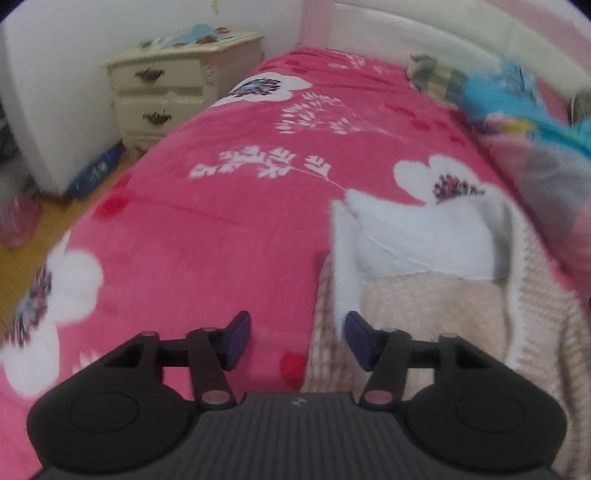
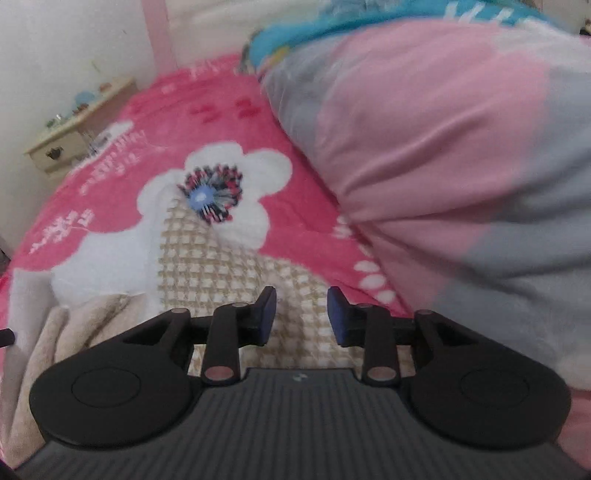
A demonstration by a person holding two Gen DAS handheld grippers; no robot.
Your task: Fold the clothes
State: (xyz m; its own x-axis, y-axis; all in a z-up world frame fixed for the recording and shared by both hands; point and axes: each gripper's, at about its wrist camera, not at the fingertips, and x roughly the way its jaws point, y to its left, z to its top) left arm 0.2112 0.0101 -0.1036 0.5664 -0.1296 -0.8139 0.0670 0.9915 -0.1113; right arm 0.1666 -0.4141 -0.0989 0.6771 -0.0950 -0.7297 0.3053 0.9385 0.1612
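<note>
A cream knitted garment (image 1: 424,306) with a white fleecy lining (image 1: 417,229) lies on the pink flowered bedspread (image 1: 207,229), at the lower right of the left wrist view. My left gripper (image 1: 297,334) hangs open over the garment's left edge, its right pad close to the white trim, and nothing is pinched. In the right wrist view the same garment (image 2: 214,266) shows as beige checked knit with white fleece. My right gripper (image 2: 302,312) is open just above its right part, and the gap between the pads holds nothing.
A bulky pink and grey quilt (image 2: 443,147) with blue cloth (image 1: 517,99) behind it fills the bed's right side. A cream nightstand (image 1: 177,96) stands left of the bed by the white wall. Wooden floor (image 1: 29,236) and a blue box (image 1: 96,170) lie beside the bed. A padded headboard (image 1: 443,33) closes the far end.
</note>
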